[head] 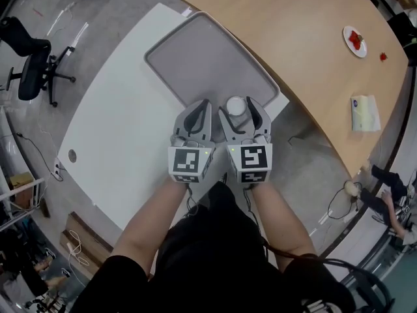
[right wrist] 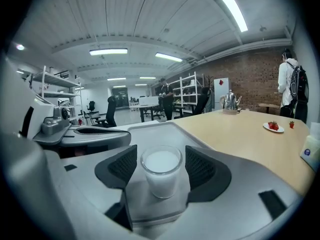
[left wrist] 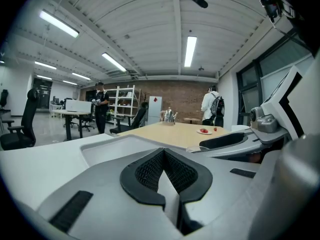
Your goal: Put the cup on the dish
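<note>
A small glass cup (head: pixel 236 105) (right wrist: pixel 161 176) filled with something white sits between the pads of my right gripper (head: pixel 238 109) (right wrist: pixel 161 165), which is shut on it over the near edge of a grey tray (head: pixel 202 57) (right wrist: pixel 159 130). My left gripper (head: pixel 203 107) (left wrist: pixel 163 155) is right beside it on the left, shut with nothing in it, its pads meeting at the tips. A white dish (head: pixel 355 42) (right wrist: pixel 274 128) (left wrist: pixel 204 131) with red strawberries lies far off to the right on the wooden table (head: pixel 306 38).
The tray rests on a white table (head: pixel 124 129) that butts against the wooden one. A strawberry (head: pixel 383 56) and a tissue packet (head: pixel 365 112) lie near the dish. A metal kettle (right wrist: pixel 230 102) stands further back. An office chair (head: pixel 29 60) is on the floor at left.
</note>
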A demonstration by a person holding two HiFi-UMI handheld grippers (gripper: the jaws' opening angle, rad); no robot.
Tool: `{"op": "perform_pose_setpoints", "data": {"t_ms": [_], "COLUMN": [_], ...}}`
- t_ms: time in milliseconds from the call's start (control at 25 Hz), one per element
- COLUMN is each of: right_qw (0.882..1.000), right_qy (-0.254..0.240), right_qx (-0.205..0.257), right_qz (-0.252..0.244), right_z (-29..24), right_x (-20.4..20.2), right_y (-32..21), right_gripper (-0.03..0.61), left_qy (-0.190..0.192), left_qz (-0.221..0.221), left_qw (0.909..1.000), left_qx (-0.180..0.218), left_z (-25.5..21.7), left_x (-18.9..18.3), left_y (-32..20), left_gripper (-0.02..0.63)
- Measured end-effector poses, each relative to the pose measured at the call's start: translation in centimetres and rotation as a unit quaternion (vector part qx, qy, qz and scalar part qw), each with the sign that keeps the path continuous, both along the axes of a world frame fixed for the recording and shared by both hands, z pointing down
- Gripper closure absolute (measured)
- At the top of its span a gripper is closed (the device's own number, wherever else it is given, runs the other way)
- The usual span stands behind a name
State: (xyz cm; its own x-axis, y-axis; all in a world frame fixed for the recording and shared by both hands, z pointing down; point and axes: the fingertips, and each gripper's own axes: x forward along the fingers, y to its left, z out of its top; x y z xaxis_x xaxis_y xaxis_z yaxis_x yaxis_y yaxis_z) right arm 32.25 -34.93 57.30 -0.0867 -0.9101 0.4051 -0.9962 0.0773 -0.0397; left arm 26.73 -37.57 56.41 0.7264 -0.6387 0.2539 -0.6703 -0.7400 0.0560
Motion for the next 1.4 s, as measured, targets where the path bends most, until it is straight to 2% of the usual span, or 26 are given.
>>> {"op": "perform_pose_setpoints", "data": {"t_ms": [240,320,360,440,560,840,1000,1400], "right_qw": [0.999,0.998,0.997,0.996,0.994,0.99,0.987,0.984], "right_qy": [-0.001,-0.001,0.002,0.01,0.017,0.007,-0.003,-0.011], "right_qx": [0.048,0.064,0.071,0.087,0.106,0.138,0.147,0.149], "right_qz": [0.002,0.005,0.005,0.005,-0.005,-0.042,-0.064,-0.094], "right_z": [-6.6,-9.0,-10.2,-12.7,-16.4,-22.1,-23.6,-24.9], "right_x": [-2.1,-3.6,-4.5,-6.7,-10.6,-20.1,-25.0,-32.0], "right_y": [2.8,4.1,4.8,6.3,8.7,16.2,19.7,25.7], "right_gripper": [0.331,0.423,0.434,0.505,0.549,0.565,0.565,0.566], "left_qy": [0.012,0.007,0.009,0.019,0.03,0.055,0.065,0.074], "left_qz": [-0.01,-0.013,-0.016,-0.023,-0.029,-0.025,-0.039,-0.077], "left_qw": [0.9997,0.9994,0.9993,0.9991,0.9984,0.9965,0.9951,0.9921], "left_qx": [0.016,0.032,0.033,0.031,0.038,0.058,0.063,0.066], "left_z": [-5.5,-7.6,-8.6,-10.5,-13.6,-20.2,-22.1,-23.6], "left_x": [-3.0,-4.8,-5.8,-8.1,-11.6,-18.9,-24.0,-33.2], "left_y": [2.5,3.8,4.5,5.9,8.5,16.8,21.1,27.4], "left_gripper": [0.606,0.606,0.606,0.606,0.606,0.606,0.606,0.606]}}
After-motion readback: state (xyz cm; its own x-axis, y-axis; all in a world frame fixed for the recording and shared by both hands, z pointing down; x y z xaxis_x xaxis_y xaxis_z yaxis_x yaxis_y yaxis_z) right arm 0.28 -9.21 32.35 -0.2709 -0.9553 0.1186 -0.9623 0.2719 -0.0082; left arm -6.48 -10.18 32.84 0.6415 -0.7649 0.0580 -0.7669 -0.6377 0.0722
